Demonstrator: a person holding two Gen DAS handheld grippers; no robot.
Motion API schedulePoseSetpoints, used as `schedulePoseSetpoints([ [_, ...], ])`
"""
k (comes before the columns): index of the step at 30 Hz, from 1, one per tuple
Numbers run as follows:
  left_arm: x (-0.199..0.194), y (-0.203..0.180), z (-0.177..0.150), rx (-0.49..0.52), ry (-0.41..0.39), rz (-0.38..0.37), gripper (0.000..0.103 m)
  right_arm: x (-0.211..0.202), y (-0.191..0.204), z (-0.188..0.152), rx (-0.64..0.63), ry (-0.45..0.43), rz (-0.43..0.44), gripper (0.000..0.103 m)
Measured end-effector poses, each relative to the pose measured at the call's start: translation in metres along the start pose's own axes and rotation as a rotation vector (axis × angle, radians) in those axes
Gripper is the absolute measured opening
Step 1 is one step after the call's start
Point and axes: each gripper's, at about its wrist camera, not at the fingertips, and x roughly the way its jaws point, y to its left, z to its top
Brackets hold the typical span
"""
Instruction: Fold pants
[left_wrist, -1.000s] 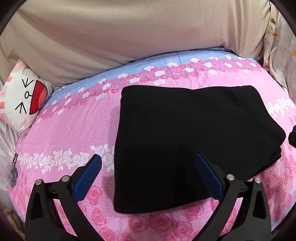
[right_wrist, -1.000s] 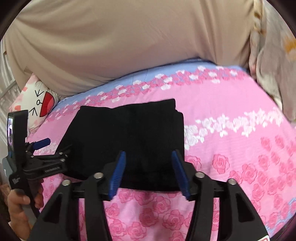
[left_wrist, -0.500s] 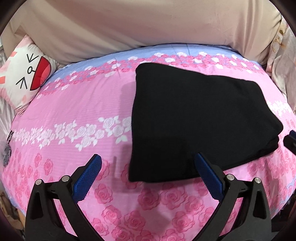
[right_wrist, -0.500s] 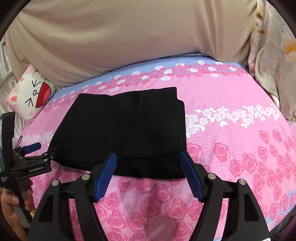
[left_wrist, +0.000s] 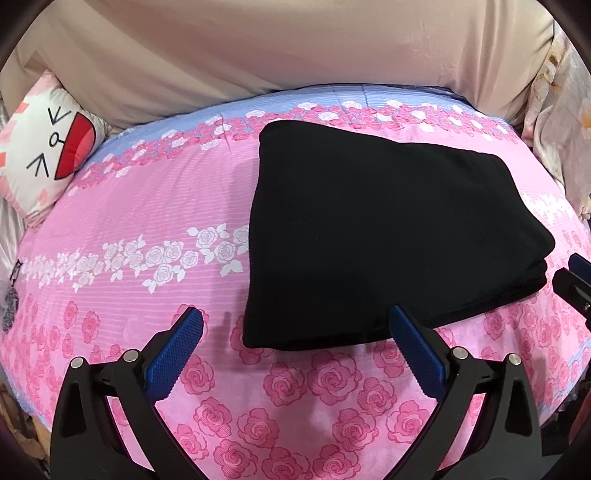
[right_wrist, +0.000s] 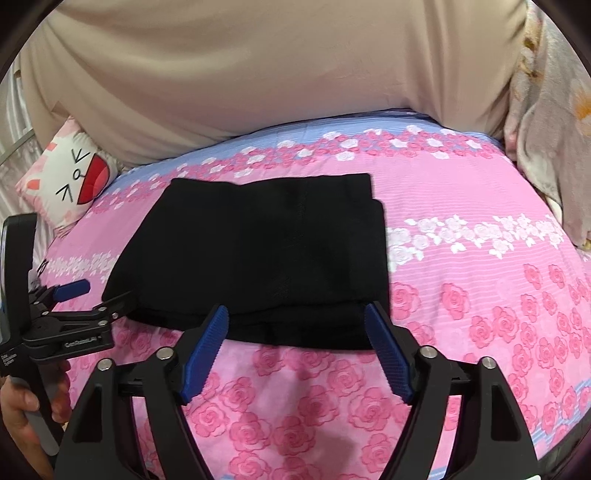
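Just released: right gripper spread wider over the last second, nothing pinched, tips at near edge of pants. Left gripper also spread, empty, drawn back off near corner. Pants folded flat mid-bed. Fold judged complete.

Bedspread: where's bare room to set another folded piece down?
Free: the bedspread right of the pants, up to the floral blanket; also left of them toward the cat pillow. The near edge is crowded by both tongs.
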Motion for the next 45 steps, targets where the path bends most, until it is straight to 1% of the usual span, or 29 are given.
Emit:
schedulePoseSetpoints([
  [2, 0.003, 0.003, 0.003, -0.016, 0.013, -0.045, 0.098, 0.001, -0.010, 0.003, 0.029, 0.001, 0.005, 0.076],
  [3, 0.005, 0.005, 0.004, -0.025, 0.023, -0.086, 0.098, 0.002, -0.017, 0.004, 0.050, 0.003, 0.012, 0.077],
  [5, 0.013, 0.012, 0.011, -0.072, 0.055, -0.256, 0.098, 0.007, -0.035, 0.008, 0.118, 0.010, 0.049, 0.081],
  [6, 0.018, 0.016, 0.014, -0.097, 0.064, -0.299, 0.098, 0.013, -0.048, 0.011, 0.171, 0.020, 0.083, 0.085],
  [8, 0.031, 0.028, 0.022, -0.165, 0.082, -0.322, 0.098, 0.027, -0.068, 0.013, 0.265, 0.056, 0.142, 0.086],
  [9, 0.040, 0.033, 0.026, -0.196, 0.093, -0.351, 0.098, 0.042, -0.080, 0.014, 0.331, 0.097, 0.183, 0.086],
  [11, 0.053, 0.038, 0.031, -0.233, 0.128, -0.384, 0.098, 0.065, -0.093, 0.011, 0.431, 0.155, 0.247, 0.086],
  [13, 0.068, 0.040, 0.035, -0.252, 0.159, -0.374, 0.098, 0.083, -0.099, 0.005, 0.489, 0.201, 0.260, 0.087],
  [14, 0.079, 0.040, 0.036, -0.258, 0.185, -0.391, 0.098, 0.083, -0.098, 0.006, 0.485, 0.174, 0.265, 0.088],
  [15, 0.081, 0.041, 0.037, -0.261, 0.160, -0.394, 0.098, 0.084, -0.094, 0.007, 0.463, 0.165, 0.254, 0.088],
  [16, 0.081, 0.038, 0.038, -0.257, 0.157, -0.391, 0.098, 0.085, -0.091, 0.007, 0.453, 0.166, 0.246, 0.088],
  [17, 0.083, 0.036, 0.037, -0.254, 0.169, -0.384, 0.098, 0.086, -0.087, 0.008, 0.447, 0.161, 0.256, 0.088],
  [18, 0.082, 0.034, 0.037, -0.249, 0.158, -0.380, 0.098, 0.089, -0.084, 0.007, 0.448, 0.168, 0.280, 0.089],
  [20, 0.082, 0.028, 0.036, -0.236, 0.151, -0.375, 0.098, 0.090, -0.079, 0.006, 0.437, 0.154, 0.275, 0.089],
  [21, 0.081, 0.025, 0.035, -0.227, 0.146, -0.378, 0.096, 0.091, -0.074, 0.006, 0.412, 0.149, 0.270, 0.088],
  [22, 0.080, 0.022, 0.034, -0.222, 0.139, -0.380, 0.095, 0.091, -0.071, 0.006, 0.399, 0.144, 0.260, 0.082],
  [23, 0.079, 0.021, 0.035, -0.221, 0.131, -0.367, 0.087, 0.090, -0.070, 0.006, 0.388, 0.140, 0.247, 0.074],
  [24, 0.077, 0.023, 0.034, -0.227, 0.123, -0.362, 0.078, 0.090, -0.068, 0.005, 0.377, 0.137, 0.253, 0.061],
  [25, 0.076, 0.025, 0.036, -0.231, 0.119, -0.367, 0.073, 0.088, -0.068, 0.006, 0.376, 0.124, 0.272, 0.047],
  [26, 0.074, 0.028, 0.036, -0.231, 0.113, -0.370, 0.059, 0.087, -0.068, 0.008, 0.371, 0.116, 0.279, 0.043],
  [27, 0.069, 0.032, 0.037, -0.226, 0.103, -0.375, 0.043, 0.082, -0.066, 0.010, 0.354, 0.103, 0.280, 0.039],
  [29, 0.056, 0.032, 0.040, -0.187, 0.072, -0.381, 0.036, 0.073, -0.060, 0.015, 0.334, 0.080, 0.292, 0.036],
  [31, 0.045, 0.031, 0.039, -0.164, 0.056, -0.373, 0.033, 0.062, -0.057, 0.017, 0.320, 0.066, 0.317, 0.034],
  [33, 0.035, 0.033, 0.034, -0.160, 0.053, -0.382, 0.032, 0.047, -0.050, 0.018, 0.294, 0.059, 0.340, 0.034],
  [36, 0.006, 0.040, 0.025, -0.158, 0.042, -0.434, 0.031, 0.013, -0.039, 0.017, 0.235, 0.044, 0.364, 0.034],
  [38, -0.024, 0.049, 0.019, -0.165, 0.020, -0.488, 0.031, -0.009, -0.034, 0.018, 0.203, 0.025, 0.379, 0.034],
  [39, -0.033, 0.052, 0.019, -0.164, 0.007, -0.499, 0.031, -0.023, -0.029, 0.020, 0.184, 0.007, 0.389, 0.034],
  [42, -0.074, 0.057, 0.027, -0.140, -0.070, -0.513, 0.032, -0.051, -0.013, 0.040, 0.126, -0.057, 0.435, 0.033],
  [45, -0.097, 0.056, 0.048, -0.101, -0.145, -0.510, 0.032, -0.062, 0.003, 0.066, 0.065, -0.124, 0.450, 0.033],
])
